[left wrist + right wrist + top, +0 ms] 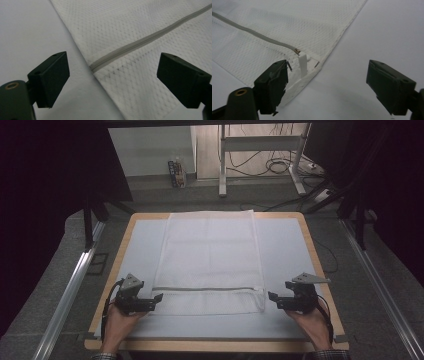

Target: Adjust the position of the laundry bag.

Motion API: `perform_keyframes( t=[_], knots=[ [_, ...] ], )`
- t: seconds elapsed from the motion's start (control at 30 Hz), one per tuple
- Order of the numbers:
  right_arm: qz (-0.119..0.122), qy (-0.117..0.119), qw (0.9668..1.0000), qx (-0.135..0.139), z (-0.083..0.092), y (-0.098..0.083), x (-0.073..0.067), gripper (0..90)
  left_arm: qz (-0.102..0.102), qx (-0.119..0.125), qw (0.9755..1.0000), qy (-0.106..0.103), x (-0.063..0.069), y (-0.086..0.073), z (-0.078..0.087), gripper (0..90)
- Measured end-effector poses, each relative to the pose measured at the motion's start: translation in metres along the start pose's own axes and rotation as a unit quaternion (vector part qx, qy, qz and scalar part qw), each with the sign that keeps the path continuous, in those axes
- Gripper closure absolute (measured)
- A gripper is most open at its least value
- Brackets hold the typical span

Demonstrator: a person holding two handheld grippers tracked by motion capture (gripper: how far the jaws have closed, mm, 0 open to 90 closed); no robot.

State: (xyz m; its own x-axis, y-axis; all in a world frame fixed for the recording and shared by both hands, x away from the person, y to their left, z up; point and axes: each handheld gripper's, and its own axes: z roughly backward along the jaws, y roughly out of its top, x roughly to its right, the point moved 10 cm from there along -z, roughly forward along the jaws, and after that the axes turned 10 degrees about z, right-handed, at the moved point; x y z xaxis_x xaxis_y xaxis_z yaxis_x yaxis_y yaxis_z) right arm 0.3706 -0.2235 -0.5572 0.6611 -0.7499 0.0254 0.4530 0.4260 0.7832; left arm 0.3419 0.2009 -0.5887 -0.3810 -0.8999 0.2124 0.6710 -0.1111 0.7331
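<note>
Mesh laundry bag (pixel 210 262) lies flat mid-counter, its grey zipper (pixel 207 289) running across near my edge. I have the left gripper (pixel 156 298) and right gripper (pixel 272 297) at its two near corners, jaws open, holding nothing. My worry: the right jaws snagging the white zipper pull (pixel 303 64) and bunching the thin fabric. The counter (pixel 290 250) has a pale mat; cables lie on the dim floor beyond.

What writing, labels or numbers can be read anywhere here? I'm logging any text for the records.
No text can be read.
The white mesh bag bears no print; its zipper and white zip pull are plain.
The small carton on the floor behind the table has printing, too small and blurred to read.
</note>
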Motion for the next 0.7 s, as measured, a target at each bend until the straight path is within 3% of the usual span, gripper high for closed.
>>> perform_keyframes(
  t=[0.2, 0.43, 0.7],
  knots=[
    [0.02, -0.009, 0.9997, -0.014, -0.012, 0.006, 0.002, 26.1, -0.004, -0.001, 1.0, 0.006, -0.011, 0.004, -0.011, 13.6],
    [0.022, 0.002, 0.9995, -0.022, -0.026, 0.018, 0.005, 29.6, -0.004, 0.007, 0.9999, 0.009, -0.015, 0.015, -0.016, 18.3],
    [0.035, -0.019, 0.9991, -0.018, -0.035, 0.028, 0.014, 35.3, -0.002, 0.012, 0.9999, 0.005, -0.02, 0.03, -0.025, 27.6]
  ],
)
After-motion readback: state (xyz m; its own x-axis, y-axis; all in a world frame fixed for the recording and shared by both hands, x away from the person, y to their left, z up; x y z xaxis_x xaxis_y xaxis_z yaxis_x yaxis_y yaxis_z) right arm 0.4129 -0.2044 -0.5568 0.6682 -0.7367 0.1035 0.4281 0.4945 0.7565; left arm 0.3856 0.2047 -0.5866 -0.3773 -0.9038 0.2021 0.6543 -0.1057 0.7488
